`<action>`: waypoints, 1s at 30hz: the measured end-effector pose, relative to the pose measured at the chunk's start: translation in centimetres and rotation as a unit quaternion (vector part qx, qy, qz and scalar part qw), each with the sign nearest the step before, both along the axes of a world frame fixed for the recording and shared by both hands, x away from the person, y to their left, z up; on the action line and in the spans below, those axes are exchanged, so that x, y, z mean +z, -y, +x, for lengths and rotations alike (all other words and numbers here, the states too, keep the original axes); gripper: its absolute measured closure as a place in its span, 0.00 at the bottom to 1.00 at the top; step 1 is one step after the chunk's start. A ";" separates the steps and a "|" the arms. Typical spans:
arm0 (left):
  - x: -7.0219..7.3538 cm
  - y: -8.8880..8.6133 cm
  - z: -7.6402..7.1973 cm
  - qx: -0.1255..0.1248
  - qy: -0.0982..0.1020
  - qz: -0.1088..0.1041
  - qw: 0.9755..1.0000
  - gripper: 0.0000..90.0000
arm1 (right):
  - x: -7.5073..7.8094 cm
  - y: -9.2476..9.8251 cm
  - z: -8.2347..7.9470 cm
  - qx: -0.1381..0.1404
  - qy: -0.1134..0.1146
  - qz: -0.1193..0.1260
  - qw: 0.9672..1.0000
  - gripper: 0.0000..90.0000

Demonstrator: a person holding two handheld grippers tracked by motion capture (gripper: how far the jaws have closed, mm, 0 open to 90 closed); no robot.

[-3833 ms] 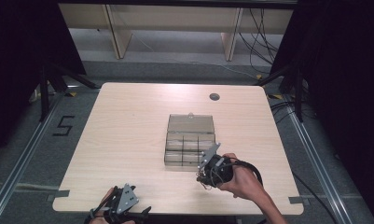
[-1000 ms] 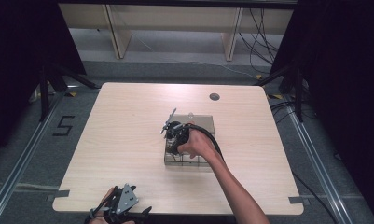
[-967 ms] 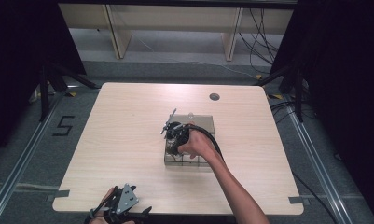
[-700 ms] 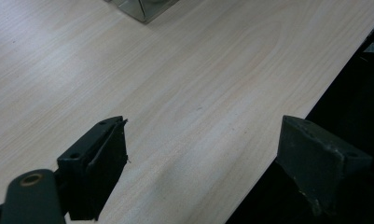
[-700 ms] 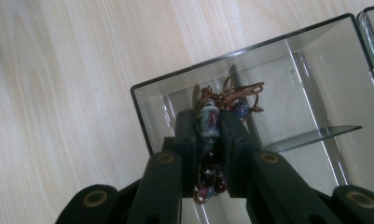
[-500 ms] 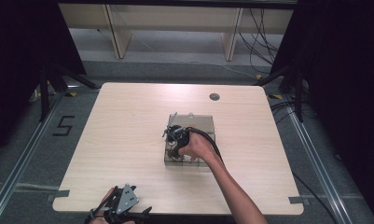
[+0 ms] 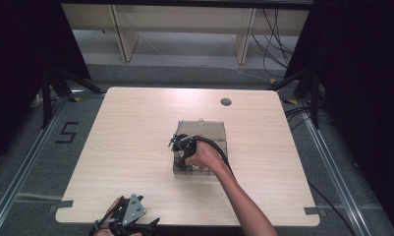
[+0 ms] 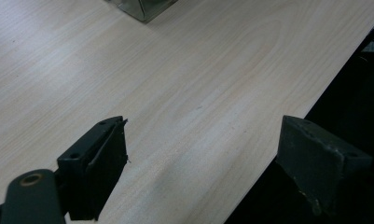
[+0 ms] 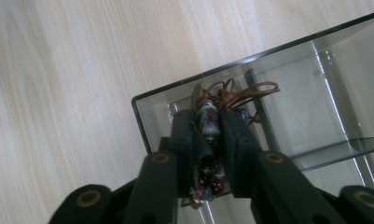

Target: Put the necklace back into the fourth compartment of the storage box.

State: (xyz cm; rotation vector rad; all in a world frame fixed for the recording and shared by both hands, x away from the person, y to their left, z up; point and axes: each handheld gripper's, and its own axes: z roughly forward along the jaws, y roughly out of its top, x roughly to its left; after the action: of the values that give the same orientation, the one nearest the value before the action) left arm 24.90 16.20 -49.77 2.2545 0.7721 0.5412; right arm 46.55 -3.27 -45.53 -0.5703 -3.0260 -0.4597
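Note:
A clear box (image 7: pixel 207 126) with several compartments sits mid-table. My right gripper (image 7: pixel 177 145), held in a hand, hovers over the box's left side. In the right gripper view it (image 9: pixel 208 117) is shut on a beaded string (image 9: pixel 209 125) of grey and red beads. The string's brown cord (image 9: pixel 240 92) loops out past the tips. The beads hang inside a corner compartment of the box (image 9: pixel 142 122). My left gripper (image 7: pixel 127 217) rests at the table's front edge. Its black fingers (image 8: pixel 100 158) stand wide apart with nothing between them.
The light wooden table (image 7: pixel 130 142) has a round cable hole (image 7: pixel 226 102) near its back edge. A corner of the box (image 8: pixel 142 8) shows far ahead of the left gripper. The table's edge (image 8: pixel 287 116) runs between the left jaws, dark floor beyond.
The right gripper has come from the box's front right corner to its left side with the beaded string. In the last second it sank lower into the box. The left gripper stayed put.

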 end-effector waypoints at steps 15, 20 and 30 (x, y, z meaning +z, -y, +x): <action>-0.1 0.0 0.0 -0.001 -0.006 -0.003 1.000 0.17 | 3.0 1.9 -0.4 -0.027 0.022 0.052 0.998 0.73; -0.1 0.0 0.0 0.002 -0.003 -0.004 1.000 0.17 | 3.5 2.4 -0.8 -0.028 0.027 0.056 0.998 0.72; -0.3 0.0 0.0 0.006 -0.005 -0.010 1.000 0.17 | 4.0 3.9 -1.5 -0.034 0.032 0.066 0.997 0.69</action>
State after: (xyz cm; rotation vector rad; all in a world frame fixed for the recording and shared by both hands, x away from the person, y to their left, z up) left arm 24.92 16.17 -50.03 2.2380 0.7929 0.5259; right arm 45.05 -7.22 -41.56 -0.6651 -3.0137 -0.6893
